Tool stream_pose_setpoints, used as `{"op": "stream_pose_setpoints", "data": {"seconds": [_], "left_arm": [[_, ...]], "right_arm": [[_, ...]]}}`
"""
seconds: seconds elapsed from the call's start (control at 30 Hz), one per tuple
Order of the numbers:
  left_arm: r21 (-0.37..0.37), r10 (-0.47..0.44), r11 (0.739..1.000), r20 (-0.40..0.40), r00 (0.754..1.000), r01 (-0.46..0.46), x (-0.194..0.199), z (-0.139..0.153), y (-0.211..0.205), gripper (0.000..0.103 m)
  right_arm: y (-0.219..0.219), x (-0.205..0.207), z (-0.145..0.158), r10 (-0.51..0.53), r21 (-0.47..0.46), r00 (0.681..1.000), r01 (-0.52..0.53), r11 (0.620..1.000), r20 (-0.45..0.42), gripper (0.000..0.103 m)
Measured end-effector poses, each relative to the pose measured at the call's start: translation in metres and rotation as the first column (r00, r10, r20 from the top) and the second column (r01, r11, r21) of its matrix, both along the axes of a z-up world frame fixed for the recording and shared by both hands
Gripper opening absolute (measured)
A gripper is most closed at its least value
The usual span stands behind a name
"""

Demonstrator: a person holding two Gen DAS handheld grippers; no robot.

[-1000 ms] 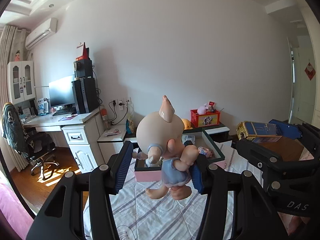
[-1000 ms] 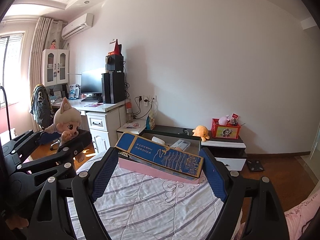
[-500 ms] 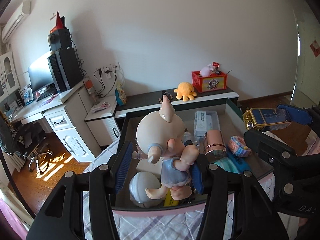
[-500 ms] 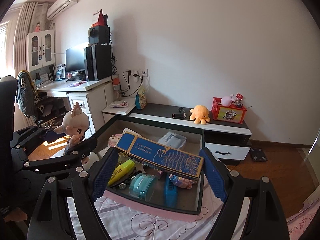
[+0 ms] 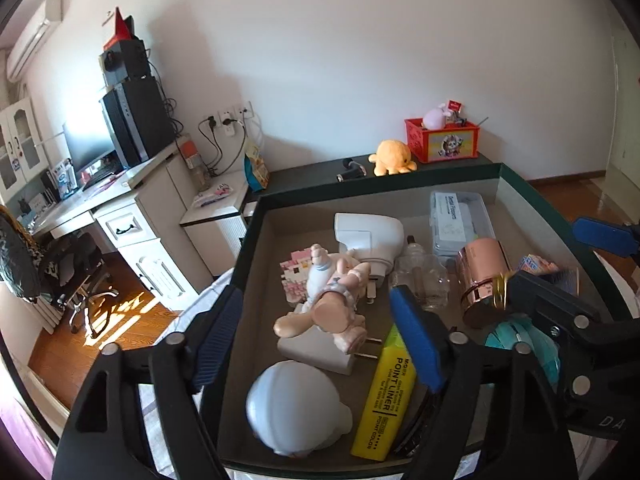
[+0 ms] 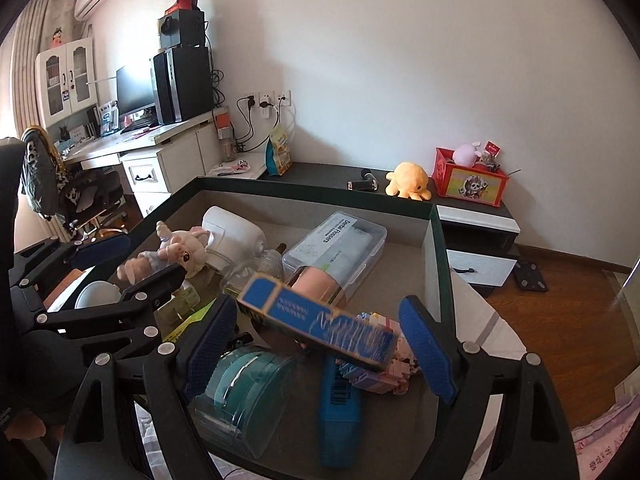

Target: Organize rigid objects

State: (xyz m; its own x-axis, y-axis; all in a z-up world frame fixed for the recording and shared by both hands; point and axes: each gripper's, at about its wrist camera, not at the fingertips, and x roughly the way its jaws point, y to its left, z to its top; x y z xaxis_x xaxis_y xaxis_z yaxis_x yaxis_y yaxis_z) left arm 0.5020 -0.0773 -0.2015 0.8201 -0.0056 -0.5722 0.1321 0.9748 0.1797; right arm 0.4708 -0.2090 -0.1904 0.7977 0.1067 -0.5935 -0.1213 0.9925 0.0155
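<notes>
A dark green storage box with a grey floor lies below both grippers. My left gripper hangs over it with its jaws opening. The pig doll lies on its side on a white plug adapter, between the pads and touching neither. My right gripper is opening too. The long blue carton is blurred and tilted between its pads, with a gap at its right end.
The box also holds a white dome, a yellow highlighter pack, a rose-gold can, a clear flosser case and a teal tape dispenser. Behind stand a low black cabinet and a desk.
Both grippers came forward and down over the storage box. The left jaws spread and the doll dropped onto its side. The right jaws widened and the blue carton tipped loose.
</notes>
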Motion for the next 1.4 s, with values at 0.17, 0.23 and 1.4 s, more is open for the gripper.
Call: {"op": "stream_pose_setpoints", "data": {"seconds": [0.17,0.23,1.4], "left_arm": [[-0.081,-0.002,0.997,0.051,0.999,0.006,-0.026,0.027,0.016,0.103],[-0.087,-0.001,0.996,0.084,0.996,0.008,-0.042,0.037,0.019,0.103],[-0.152,0.022,0.987,0.416,0.909,0.045,-0.368,0.179,0.073,0.103]], "right_arm": [[-0.002,-0.023,0.022,0.008,0.050,0.999,-0.011,0.999,0.053,0.103],[0.001,-0.037,0.031,0.009,0.047,0.997,-0.012,0.999,0.071,0.103],[0.041,-0.354,0.184,-0.027,0.058,0.917,0.005,0.998,0.397,0.103]]}}
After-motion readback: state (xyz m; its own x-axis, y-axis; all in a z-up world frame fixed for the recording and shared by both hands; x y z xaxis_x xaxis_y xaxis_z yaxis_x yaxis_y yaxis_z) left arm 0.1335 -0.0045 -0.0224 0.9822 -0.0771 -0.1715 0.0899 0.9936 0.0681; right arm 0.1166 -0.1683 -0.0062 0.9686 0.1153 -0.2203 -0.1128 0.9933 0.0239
